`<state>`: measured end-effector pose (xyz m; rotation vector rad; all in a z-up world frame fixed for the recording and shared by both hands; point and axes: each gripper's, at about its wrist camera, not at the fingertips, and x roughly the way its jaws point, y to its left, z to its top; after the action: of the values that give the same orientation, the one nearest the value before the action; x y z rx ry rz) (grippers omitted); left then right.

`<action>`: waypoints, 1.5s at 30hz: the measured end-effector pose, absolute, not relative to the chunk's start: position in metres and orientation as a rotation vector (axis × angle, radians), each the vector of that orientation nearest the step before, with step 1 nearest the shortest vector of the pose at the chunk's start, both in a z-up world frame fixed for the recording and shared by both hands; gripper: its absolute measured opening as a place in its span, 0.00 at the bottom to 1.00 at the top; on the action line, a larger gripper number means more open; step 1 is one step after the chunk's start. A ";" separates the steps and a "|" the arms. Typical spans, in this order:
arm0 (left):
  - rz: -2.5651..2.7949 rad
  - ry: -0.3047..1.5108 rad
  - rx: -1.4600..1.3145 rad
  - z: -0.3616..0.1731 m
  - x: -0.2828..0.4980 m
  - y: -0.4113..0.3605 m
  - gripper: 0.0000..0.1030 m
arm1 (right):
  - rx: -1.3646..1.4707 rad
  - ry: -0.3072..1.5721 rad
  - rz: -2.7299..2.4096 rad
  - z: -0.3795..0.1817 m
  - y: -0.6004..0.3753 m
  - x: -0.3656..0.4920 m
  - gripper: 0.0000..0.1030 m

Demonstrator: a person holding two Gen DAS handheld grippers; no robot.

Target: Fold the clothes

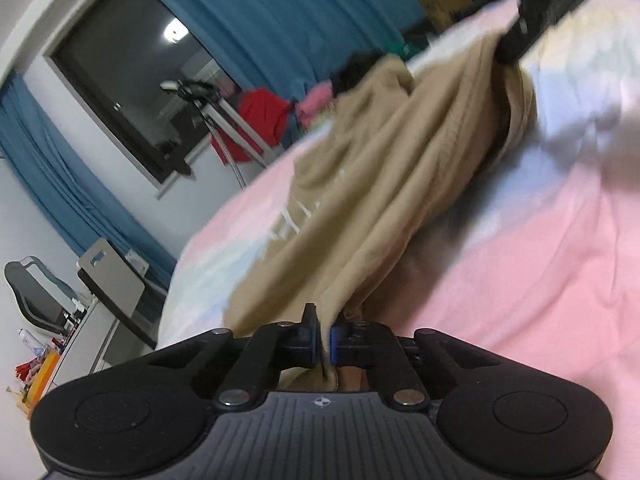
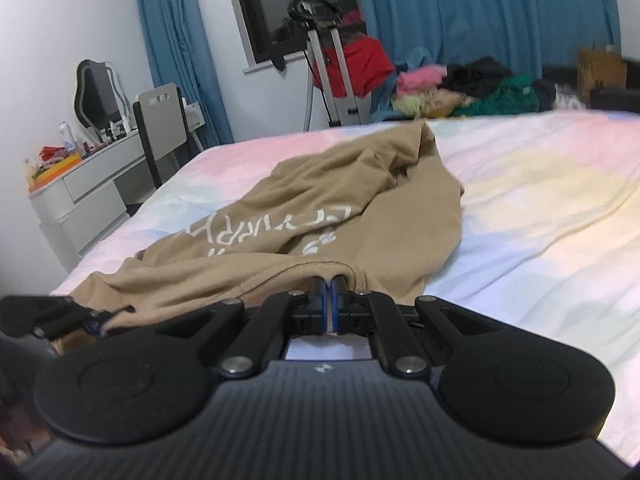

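A tan shirt [image 2: 320,216] with white lettering lies crumpled on the pastel bed sheet [image 2: 540,208]. My right gripper [image 2: 330,290] is shut on the shirt's ribbed edge near me. My left gripper [image 1: 325,334] is shut on another edge of the same tan shirt [image 1: 380,184], which stretches away from it. In the left wrist view the right gripper [image 1: 520,40] shows blurred at the top right, holding the shirt's far end. In the right wrist view the left gripper [image 2: 80,320] shows at the lower left, at the shirt's edge.
A pile of coloured clothes [image 2: 460,92] lies beyond the bed's far edge. A metal stand with a red garment [image 2: 352,68] is by the window. A grey dresser [image 2: 88,192] and chair [image 2: 160,128] stand left of the bed. Blue curtains hang behind.
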<state>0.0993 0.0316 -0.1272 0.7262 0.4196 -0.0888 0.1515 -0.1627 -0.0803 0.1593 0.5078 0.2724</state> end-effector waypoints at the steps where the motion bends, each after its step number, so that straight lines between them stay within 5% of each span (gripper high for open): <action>1: -0.088 0.390 0.691 -0.117 0.094 0.035 0.06 | 0.150 0.495 0.271 -0.077 -0.162 0.147 0.05; 12: -0.299 -0.057 0.136 0.016 -0.007 0.117 0.05 | 0.102 0.188 0.328 0.002 -0.168 0.056 0.03; 16: -0.369 0.002 0.005 0.025 0.001 0.130 0.05 | 0.100 0.155 0.316 0.012 -0.170 0.049 0.03; 28: -0.291 0.141 -0.107 0.015 0.083 0.141 0.06 | -0.015 0.481 0.417 -0.075 -0.103 0.095 0.09; 30: -0.260 0.176 -0.103 0.007 0.102 0.137 0.06 | -0.035 0.521 0.433 -0.084 -0.093 0.101 0.26; 32: -0.222 0.214 -0.105 -0.002 0.119 0.137 0.06 | -0.072 0.530 0.437 -0.093 -0.085 0.102 0.58; 41: -0.048 0.396 -0.242 -0.047 0.182 0.191 0.06 | -0.230 0.554 0.356 -0.137 -0.043 0.132 0.57; 45: -0.018 0.416 -0.268 -0.052 0.166 0.205 0.06 | -0.073 0.543 0.210 -0.132 -0.069 0.144 0.57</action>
<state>0.1657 0.2054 -0.0517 -0.2684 0.4155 -0.0176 0.1436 -0.0690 -0.1318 -0.0731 0.5430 0.2098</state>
